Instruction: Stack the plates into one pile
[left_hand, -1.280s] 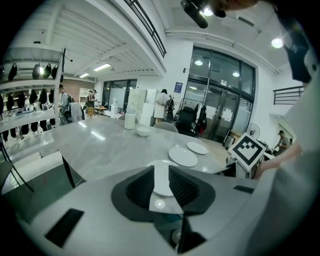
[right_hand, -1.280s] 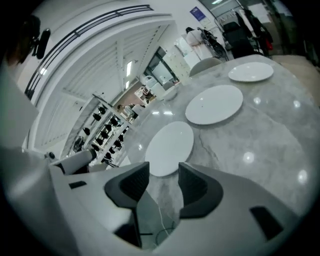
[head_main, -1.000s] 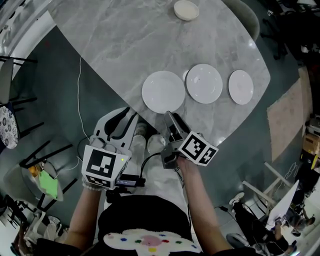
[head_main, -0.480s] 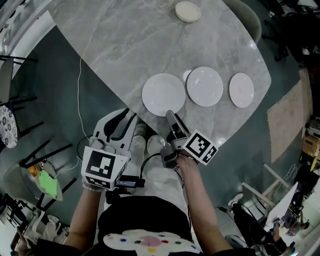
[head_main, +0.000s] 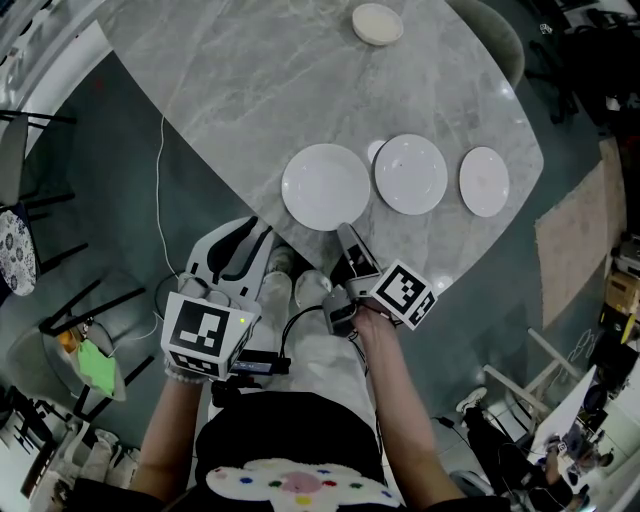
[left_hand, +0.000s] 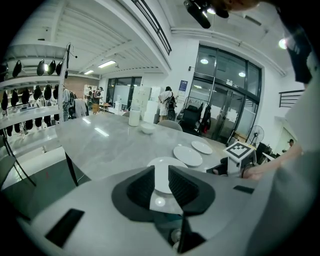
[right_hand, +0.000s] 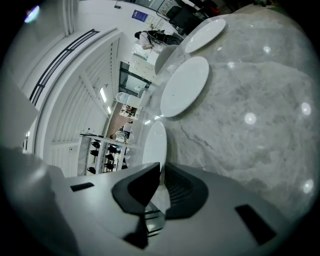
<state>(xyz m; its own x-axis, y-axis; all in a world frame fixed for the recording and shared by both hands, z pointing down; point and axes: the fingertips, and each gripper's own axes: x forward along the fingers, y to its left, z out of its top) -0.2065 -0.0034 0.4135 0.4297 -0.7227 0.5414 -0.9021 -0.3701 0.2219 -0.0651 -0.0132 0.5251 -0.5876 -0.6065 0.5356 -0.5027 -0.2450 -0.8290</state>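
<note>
Three white plates lie in a row near the front edge of the grey marble table (head_main: 230, 90): the largest plate (head_main: 326, 187) at left, a middle plate (head_main: 411, 173), and a smaller plate (head_main: 484, 181) at right. My right gripper (head_main: 343, 232) reaches the largest plate's near rim. In the right gripper view its jaws (right_hand: 161, 170) are closing, and that plate's (right_hand: 155, 145) rim sits pinched between them. My left gripper (head_main: 245, 232) hangs below the table edge at left, open and empty (left_hand: 161, 182), pointing toward the same plate (left_hand: 175, 161).
A small cream bowl (head_main: 377, 23) stands at the table's far side. The table's angled edge runs just ahead of both grippers. A cable (head_main: 160, 200) trails on the floor at left, next to black chair frames (head_main: 30, 150). A grey chair (head_main: 500, 35) stands at the top right.
My right gripper's jaws have come together on the largest plate's near rim. That plate has shifted very slightly left. The left gripper has stayed still.
</note>
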